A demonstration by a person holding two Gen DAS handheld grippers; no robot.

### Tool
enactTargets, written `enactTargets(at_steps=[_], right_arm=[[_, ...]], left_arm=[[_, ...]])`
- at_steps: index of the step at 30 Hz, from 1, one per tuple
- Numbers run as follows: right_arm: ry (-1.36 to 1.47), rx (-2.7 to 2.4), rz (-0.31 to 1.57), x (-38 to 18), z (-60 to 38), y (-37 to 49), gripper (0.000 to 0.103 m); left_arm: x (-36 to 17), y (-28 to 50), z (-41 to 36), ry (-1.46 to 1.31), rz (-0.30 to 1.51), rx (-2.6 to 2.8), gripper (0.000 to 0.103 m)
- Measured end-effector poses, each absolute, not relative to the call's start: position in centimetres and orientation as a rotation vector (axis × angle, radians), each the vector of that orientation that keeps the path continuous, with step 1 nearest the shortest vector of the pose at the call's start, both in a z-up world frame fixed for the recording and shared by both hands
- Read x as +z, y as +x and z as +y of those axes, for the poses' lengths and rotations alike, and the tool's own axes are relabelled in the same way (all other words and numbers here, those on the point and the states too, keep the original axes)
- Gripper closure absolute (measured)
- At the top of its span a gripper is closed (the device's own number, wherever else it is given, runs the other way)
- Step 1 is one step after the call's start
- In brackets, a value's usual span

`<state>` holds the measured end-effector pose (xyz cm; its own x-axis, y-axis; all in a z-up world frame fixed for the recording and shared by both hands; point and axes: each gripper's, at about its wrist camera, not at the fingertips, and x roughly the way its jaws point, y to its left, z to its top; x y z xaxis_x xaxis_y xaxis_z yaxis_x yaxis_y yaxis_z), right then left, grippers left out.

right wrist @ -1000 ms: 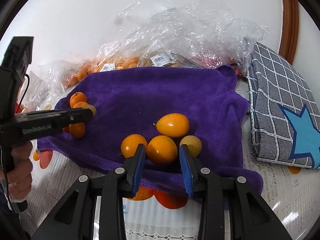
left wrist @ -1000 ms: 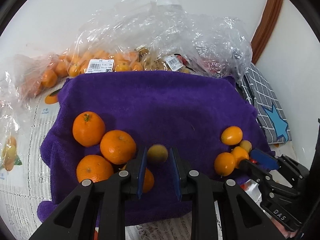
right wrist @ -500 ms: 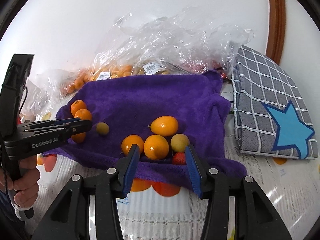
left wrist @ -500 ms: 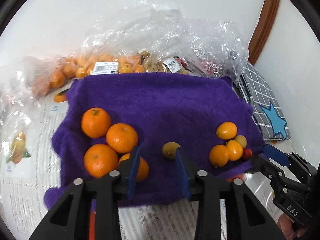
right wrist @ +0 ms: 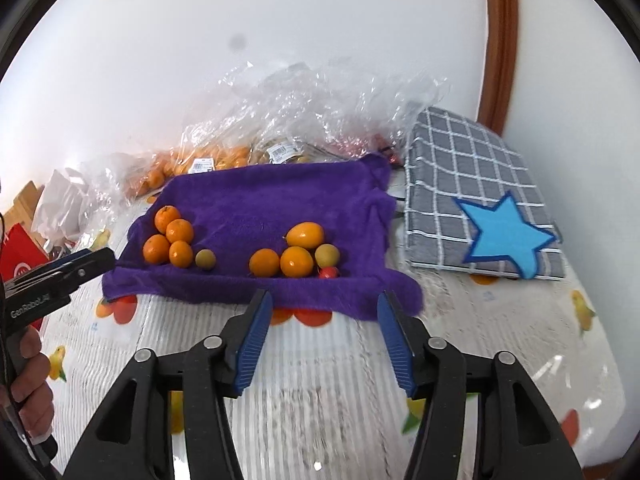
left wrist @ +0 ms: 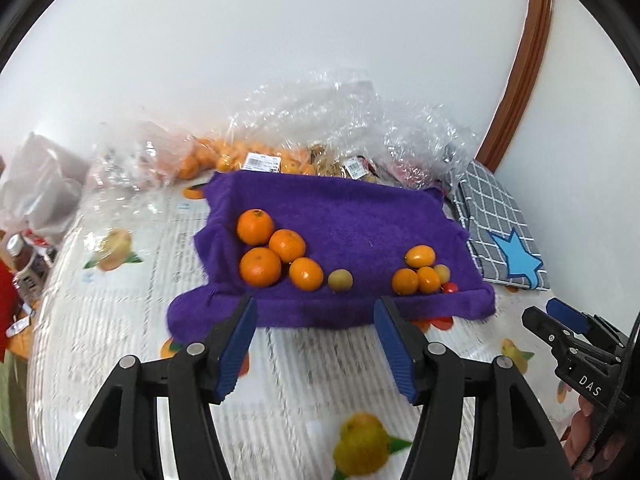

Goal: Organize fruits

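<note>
Both my left gripper (left wrist: 314, 342) and right gripper (right wrist: 324, 338) hang with fingers spread wide, empty, short of the purple towel (left wrist: 340, 216). Four oranges (left wrist: 260, 267) cluster at its left, a small yellowish fruit (left wrist: 340, 280) just beside them, a mixed group (right wrist: 296, 261) to the right. Judged light, round, roll-prone, thin-skinned: grip gently across the widest part.

four oranges (left wrist: 276, 254) clustered left on purple towel (left wrist: 344, 220), kumquats (left wrist: 420, 272) right
</note>
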<state>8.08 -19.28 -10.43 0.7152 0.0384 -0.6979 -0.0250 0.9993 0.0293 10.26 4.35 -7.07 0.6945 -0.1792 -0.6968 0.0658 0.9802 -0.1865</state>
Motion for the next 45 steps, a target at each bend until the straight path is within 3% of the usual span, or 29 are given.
enactTargets(at_steps=[6,12,18,45], right_arm=[[-0.029,0.015,0.745,-8.9,-19.5,4.5,0.022],[-0.015,0.01,0.677,-7.4,-19.5,1.6,0.011],[0.014,0.01,0.668,-6.7,-19.3,0.4,0.011],[0.023,-0.007,0.687,-6.8,-18.7,-1.6,0.011]], left_arm=[[-5.5,6.4,4.2,-0.13,0.735,-0.11,0.035],[-4.3,3.8,4.4,-0.137,0.703,-0.09,0.028],[-3.2,2.5,4.7,-0.125,0.676,-0.045,0.018],[-2.2,1.0,4.4,-0.089,0.654,-0.01,0.017]])
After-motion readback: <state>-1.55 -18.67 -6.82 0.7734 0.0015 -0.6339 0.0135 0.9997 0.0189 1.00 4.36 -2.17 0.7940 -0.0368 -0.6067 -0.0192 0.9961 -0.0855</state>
